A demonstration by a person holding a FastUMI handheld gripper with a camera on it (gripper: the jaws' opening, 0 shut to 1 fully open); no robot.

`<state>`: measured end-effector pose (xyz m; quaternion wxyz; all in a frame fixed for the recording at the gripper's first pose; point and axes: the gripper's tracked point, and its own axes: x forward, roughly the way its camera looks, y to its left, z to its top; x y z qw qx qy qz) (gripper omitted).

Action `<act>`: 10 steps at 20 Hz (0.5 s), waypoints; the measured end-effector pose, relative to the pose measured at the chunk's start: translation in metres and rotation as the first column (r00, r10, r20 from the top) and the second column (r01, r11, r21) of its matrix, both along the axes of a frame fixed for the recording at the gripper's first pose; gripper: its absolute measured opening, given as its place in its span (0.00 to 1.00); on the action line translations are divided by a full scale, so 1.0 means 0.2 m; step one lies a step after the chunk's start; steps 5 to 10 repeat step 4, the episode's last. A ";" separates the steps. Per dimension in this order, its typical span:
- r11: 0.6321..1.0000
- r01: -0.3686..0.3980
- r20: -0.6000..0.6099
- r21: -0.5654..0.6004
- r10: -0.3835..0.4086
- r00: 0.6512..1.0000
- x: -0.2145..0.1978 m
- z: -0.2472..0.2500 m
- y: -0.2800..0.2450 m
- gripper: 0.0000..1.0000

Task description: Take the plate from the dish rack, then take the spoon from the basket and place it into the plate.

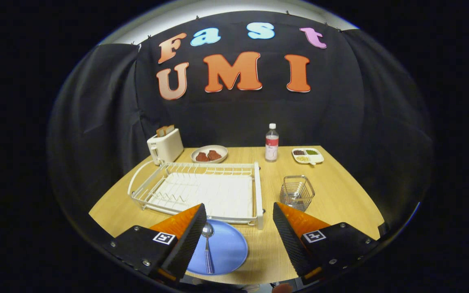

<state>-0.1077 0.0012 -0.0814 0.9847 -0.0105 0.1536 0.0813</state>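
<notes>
Tabletop [340,191] holds spoon [208,244] on plate [226,248], dish rack [202,191] beyond; jaws released.

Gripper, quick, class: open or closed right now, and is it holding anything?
Gripper: open, holding nothing. The spoon lies on the blue plate beside the left finger, with neither finger pressing on it.

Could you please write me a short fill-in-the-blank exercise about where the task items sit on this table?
1. The spoon lies on the blue ____.
2. The gripper fingers are ____, gripping nothing.
3. The dish rack holds ____ dishes.
4. The wire basket stands beside the rack, nearer the ____ finger.

Missing words: plate; open; no; right
</notes>
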 end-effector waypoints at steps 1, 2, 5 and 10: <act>1.000 0.014 0.027 -0.007 -0.014 1.000 0.01 0.07 -0.04 0.98; 1.000 0.026 0.049 -0.018 -0.025 0.998 0.02 0.13 -0.07 0.97; 0.999 0.043 0.082 -0.024 -0.041 0.996 0.05 0.23 -0.12 0.97; 0.999 0.043 0.082 -0.024 -0.041 0.996 0.05 0.23 -0.12 0.97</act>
